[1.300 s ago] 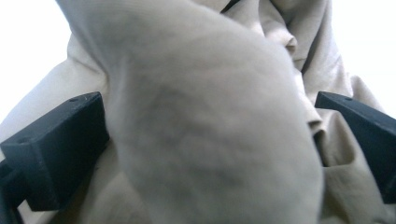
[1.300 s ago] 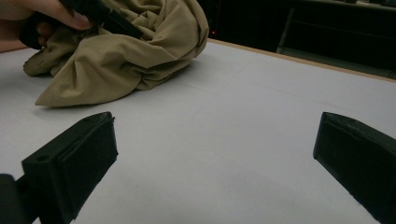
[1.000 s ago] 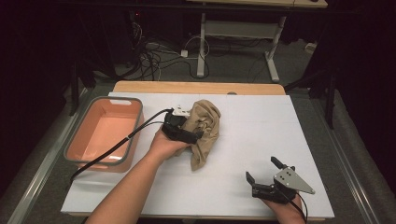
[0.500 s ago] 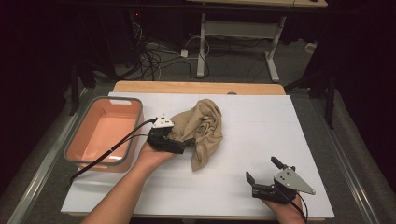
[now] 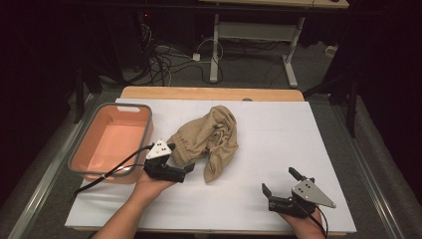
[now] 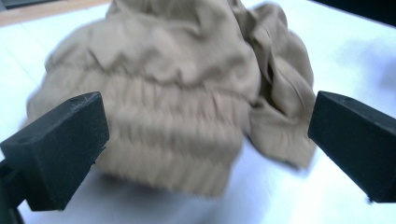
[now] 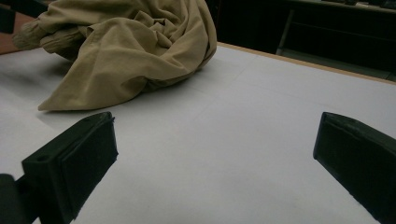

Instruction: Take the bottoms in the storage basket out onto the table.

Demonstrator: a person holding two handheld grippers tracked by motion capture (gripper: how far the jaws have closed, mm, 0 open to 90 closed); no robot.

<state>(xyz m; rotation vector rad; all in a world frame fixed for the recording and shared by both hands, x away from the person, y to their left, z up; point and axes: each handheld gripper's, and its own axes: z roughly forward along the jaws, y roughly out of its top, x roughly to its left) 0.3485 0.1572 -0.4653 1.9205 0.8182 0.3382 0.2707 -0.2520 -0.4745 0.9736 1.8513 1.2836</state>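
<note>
A crumpled tan cloth with a ribbed elastic band lies mid-table on the white surface. My left gripper is at the cloth's near-left edge, pointing at the band, jaws wide open. In the left gripper view the tan cloth lies just ahead of the open left gripper, and nothing is clamped. My right gripper rests open near the front right of the table, well apart from the cloth. The right gripper view has the tan cloth at upper left, beyond the open right gripper.
A salmon bin with a grey rim stands at the table's left, next to the left hand. The white tabletop stretches bare to the right of the cloth. A wooden strip edges the far side; cables and desk legs lie beyond.
My left gripper has drawn back toward the person and to the left, and the cloth's banded edge has stretched out with it. The right gripper has stayed in place.
</note>
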